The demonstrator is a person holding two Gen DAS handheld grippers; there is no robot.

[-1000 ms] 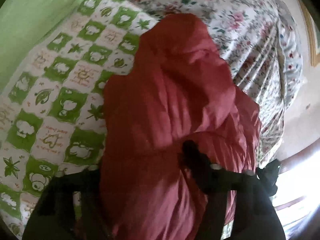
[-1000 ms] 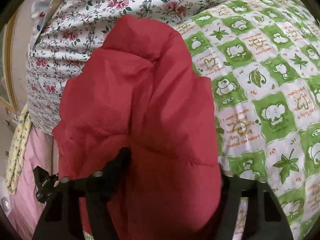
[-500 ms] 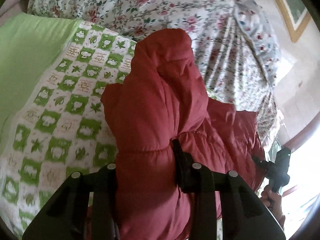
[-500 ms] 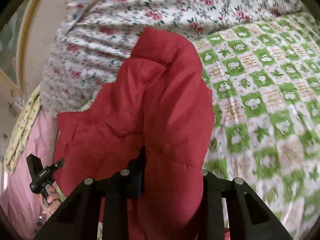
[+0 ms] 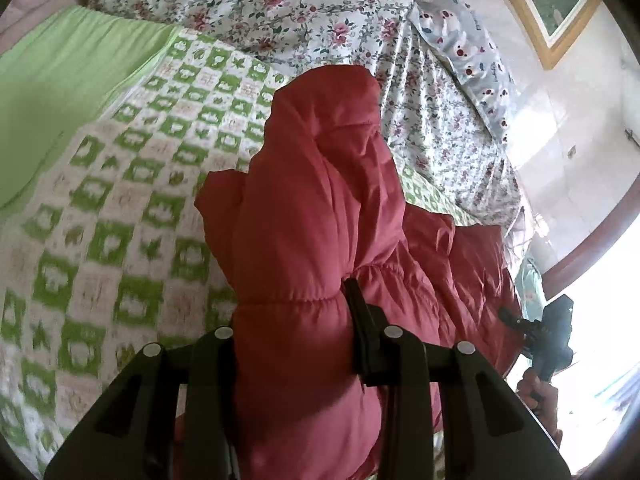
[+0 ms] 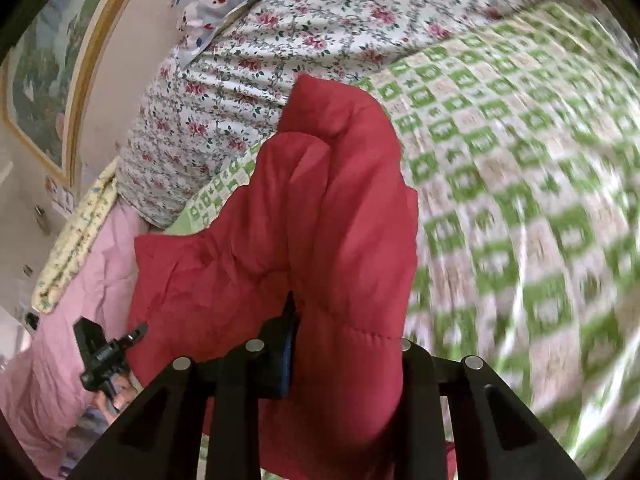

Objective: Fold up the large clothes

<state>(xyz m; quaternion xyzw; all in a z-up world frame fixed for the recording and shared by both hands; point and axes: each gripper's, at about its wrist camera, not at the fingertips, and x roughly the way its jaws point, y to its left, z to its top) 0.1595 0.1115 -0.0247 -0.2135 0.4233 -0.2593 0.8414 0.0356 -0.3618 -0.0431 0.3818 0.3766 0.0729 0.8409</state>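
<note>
Both grippers, left [image 5: 292, 320] and right [image 6: 348, 332], have just closed and grip the red jacket [image 5: 320, 200] over the bed [image 5: 120, 200].

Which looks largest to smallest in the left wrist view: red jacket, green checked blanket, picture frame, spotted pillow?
1. Red jacket, though it is nearest the camera
2. Green checked blanket
3. Spotted pillow
4. Picture frame, cut off by the view's edge, so unsure

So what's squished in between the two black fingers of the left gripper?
A thick fold of the puffy red jacket. The left wrist view shows the left gripper pinching it, one finger dug into the padding, above the green checked blanket.
</note>
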